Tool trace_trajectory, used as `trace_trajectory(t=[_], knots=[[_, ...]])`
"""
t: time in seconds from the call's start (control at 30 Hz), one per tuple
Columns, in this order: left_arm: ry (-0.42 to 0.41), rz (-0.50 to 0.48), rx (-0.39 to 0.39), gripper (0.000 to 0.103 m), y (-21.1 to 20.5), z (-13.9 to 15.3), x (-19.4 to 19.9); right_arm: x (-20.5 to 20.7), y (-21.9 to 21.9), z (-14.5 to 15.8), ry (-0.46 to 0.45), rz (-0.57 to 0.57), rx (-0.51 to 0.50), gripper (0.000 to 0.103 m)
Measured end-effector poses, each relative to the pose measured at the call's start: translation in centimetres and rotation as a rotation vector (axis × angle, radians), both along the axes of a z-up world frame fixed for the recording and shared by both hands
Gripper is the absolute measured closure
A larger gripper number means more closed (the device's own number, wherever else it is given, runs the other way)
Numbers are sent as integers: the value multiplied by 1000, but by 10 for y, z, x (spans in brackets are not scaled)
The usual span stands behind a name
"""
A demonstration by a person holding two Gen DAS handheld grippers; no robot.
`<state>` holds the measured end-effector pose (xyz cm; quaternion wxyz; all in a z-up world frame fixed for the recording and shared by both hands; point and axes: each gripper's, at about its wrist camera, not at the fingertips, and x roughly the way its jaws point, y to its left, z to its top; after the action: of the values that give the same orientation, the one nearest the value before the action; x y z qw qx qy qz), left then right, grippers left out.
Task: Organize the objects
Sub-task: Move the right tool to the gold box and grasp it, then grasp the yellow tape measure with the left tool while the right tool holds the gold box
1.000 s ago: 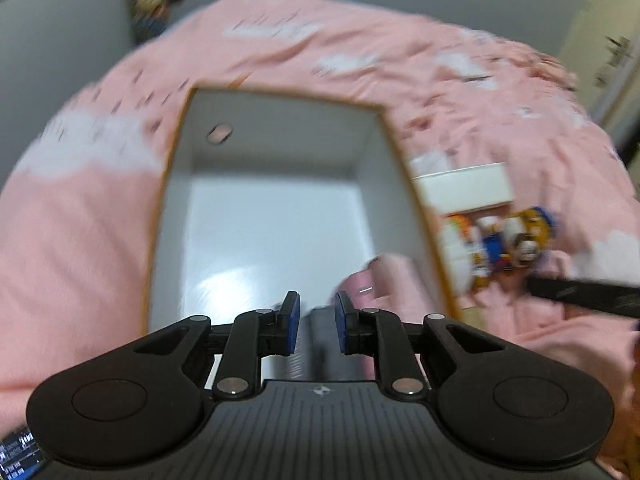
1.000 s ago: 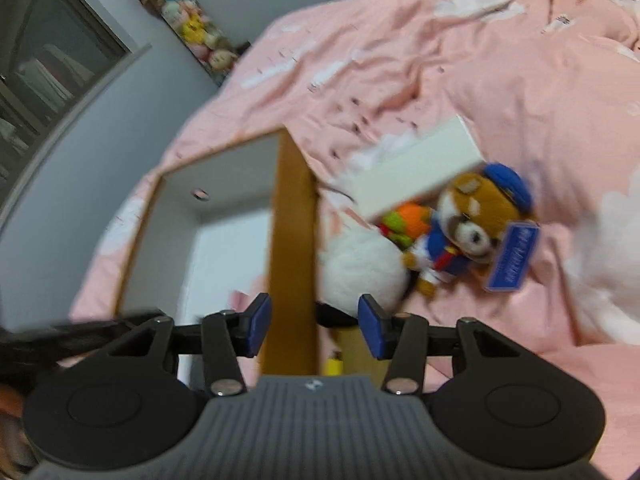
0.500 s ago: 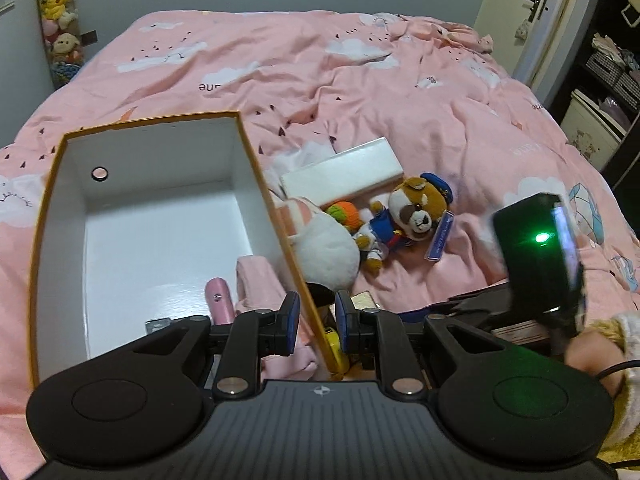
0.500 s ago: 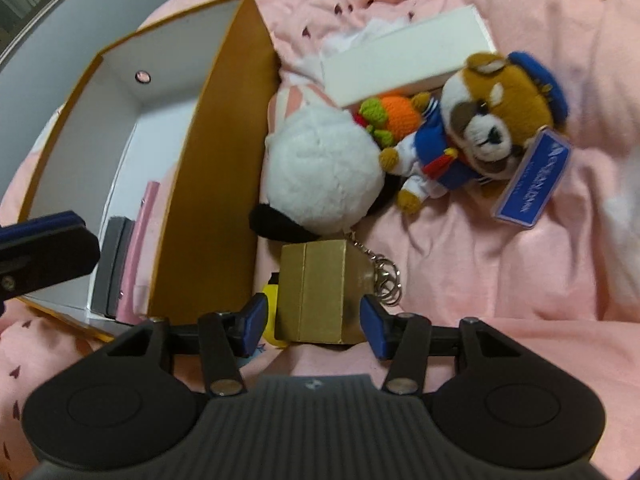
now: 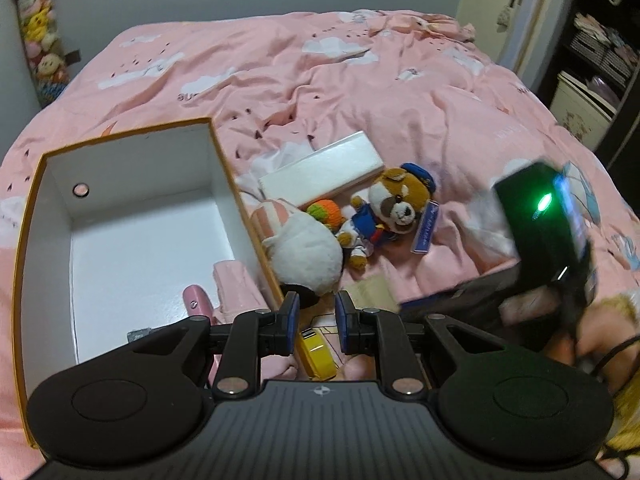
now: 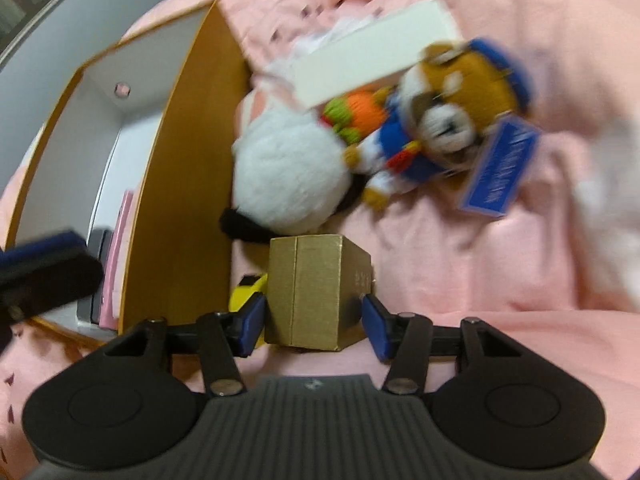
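A small gold cardboard box stands on the pink bedspread beside an orange storage box with a white inside. My right gripper is open and low over the gold box. The box sits between its blue pads, which stand close on either side. My left gripper is shut with nothing in it, hovering over the storage box's near right corner. Folded pink cloth and a pink tube lie inside the storage box.
A white plush, a bear plush in blue, an orange knitted toy and a long white box lie right of the storage box. A yellow item lies at its corner. Shelves and a door stand far right.
The left view has swung right, from over the storage box toward the toys. My right gripper has come down, so the gold box now sits between its fingers.
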<state>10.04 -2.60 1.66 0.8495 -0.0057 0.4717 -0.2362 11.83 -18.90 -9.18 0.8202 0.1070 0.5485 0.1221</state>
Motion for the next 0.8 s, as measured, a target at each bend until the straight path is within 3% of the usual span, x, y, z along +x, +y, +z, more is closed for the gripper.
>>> trace_trajectory(t=[0.23,0.43,0.53,0.67,0.8], knots=[[-23,-123,43,77,-25,-3,-5,-10,-42,35,-91,-81,-22,49],[-36,-295,191,73,-59,-19,-5,-19,-68,18,-42,-118,14,49],[4,-390,279,66,-72,-30,-1,-17,-68,10,-37,-120,24,49],[62,-447,347,55,-83,-40,3,-13,-73,0,-26,-133,65,49],[117,-538,425,53,-97,-53,9,-8,-81,-6,-12,-156,119,49]])
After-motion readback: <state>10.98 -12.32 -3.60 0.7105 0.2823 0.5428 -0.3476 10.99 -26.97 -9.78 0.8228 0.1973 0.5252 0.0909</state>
